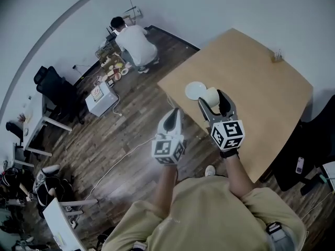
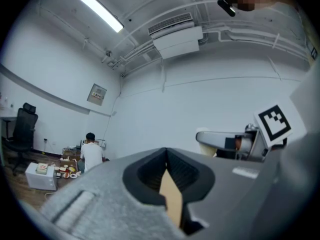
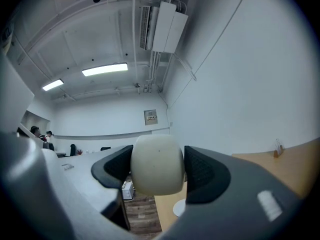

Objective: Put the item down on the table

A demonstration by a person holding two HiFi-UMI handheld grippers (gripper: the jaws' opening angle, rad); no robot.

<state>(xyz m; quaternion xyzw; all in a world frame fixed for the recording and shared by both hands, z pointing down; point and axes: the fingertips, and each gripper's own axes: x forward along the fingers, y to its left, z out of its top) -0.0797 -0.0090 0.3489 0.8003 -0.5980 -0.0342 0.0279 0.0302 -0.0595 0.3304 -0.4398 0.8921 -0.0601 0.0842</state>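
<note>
1. The left gripper [image 1: 173,116] has its jaws pressed together with nothing in them, over the wooden floor [image 1: 131,135] just off the table's corner.
2. A white saucer [image 1: 194,90] lies on the table [image 1: 261,88] near that corner.
3. The right gripper [image 1: 214,102] pinches a cream cup [image 1: 211,94], held above the table just beside the saucer.

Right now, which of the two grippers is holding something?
The right gripper, clamped on a cream cup. The left gripper has its jaws together with nothing between them.
</note>
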